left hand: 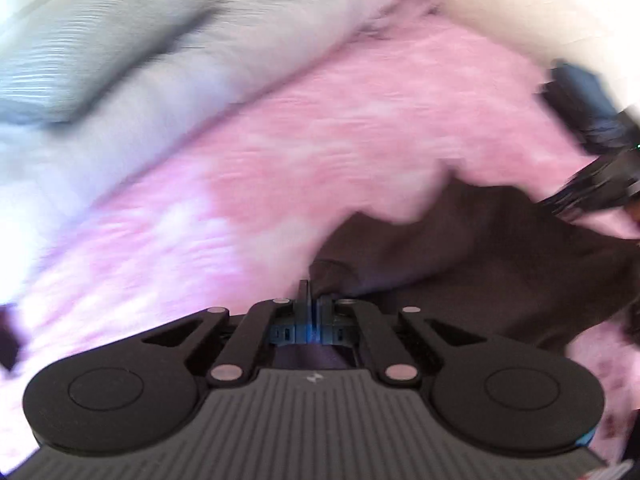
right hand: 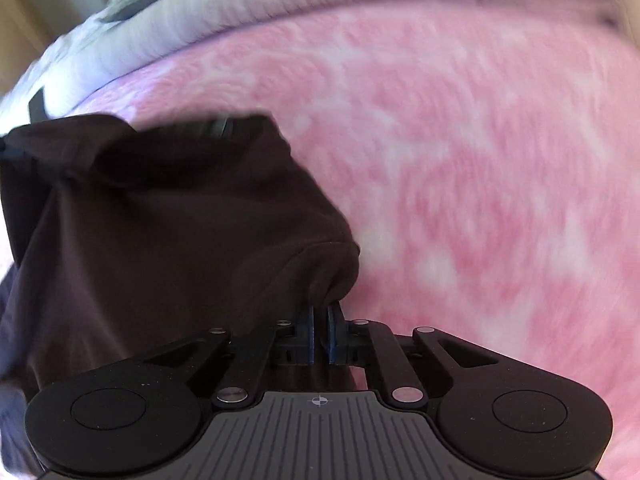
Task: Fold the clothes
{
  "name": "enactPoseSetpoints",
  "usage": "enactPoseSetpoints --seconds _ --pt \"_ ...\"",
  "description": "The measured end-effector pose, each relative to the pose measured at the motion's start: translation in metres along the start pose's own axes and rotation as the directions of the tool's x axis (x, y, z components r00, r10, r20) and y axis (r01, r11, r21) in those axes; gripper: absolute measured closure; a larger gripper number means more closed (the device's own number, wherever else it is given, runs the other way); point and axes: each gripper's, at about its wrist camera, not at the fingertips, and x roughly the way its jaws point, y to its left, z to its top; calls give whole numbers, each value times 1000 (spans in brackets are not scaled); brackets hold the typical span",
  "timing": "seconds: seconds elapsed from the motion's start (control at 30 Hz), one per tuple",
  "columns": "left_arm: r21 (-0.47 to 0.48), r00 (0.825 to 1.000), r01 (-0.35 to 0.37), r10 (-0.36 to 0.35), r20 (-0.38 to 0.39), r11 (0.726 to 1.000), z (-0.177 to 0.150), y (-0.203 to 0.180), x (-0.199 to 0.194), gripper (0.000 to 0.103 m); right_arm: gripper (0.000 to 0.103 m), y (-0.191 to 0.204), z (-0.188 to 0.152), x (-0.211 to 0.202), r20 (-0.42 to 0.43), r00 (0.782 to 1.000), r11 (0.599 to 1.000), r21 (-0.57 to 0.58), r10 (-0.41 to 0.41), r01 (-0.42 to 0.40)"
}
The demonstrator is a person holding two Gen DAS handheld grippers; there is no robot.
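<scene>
A dark brown garment (left hand: 480,248) hangs stretched between both grippers above a pink blanket (left hand: 320,128). My left gripper (left hand: 314,300) is shut on one corner of the garment. My right gripper (right hand: 323,312) is shut on another corner of the garment (right hand: 160,232), which drapes to the left. In the left wrist view the right gripper (left hand: 592,188) shows at the far right edge, blurred. Both views are motion-blurred.
The pink fluffy blanket (right hand: 480,160) covers the bed. A grey-white bedcover (left hand: 160,80) lies beyond it, with a striped pillow (left hand: 80,64) at the far left. A wall and a door frame (right hand: 24,12) stand at the far left.
</scene>
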Motion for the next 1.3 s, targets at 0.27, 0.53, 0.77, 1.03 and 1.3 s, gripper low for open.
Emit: enactPoseSetpoints --seconds 0.27,0.53,0.77,1.03,1.3 --pt "-72 969 -235 240 64 969 9 66 -68 103 98 40 100 -64 189 976 954 -254 -111 157" --pt "-179 871 -487 491 -26 855 12 147 -50 67 97 132 191 -6 312 943 882 -404 -115 242" --pt "-94 856 -517 510 -86 851 -63 119 -49 58 96 181 131 4 275 958 914 -363 -84 184" --pt "-211 872 -483 444 -208 850 -158 103 -72 62 95 239 -48 0 -86 996 958 -279 38 -61" --pt "-106 989 10 -26 -148 994 -210 -61 -90 59 99 295 -143 -18 -262 938 949 -156 228 -274"
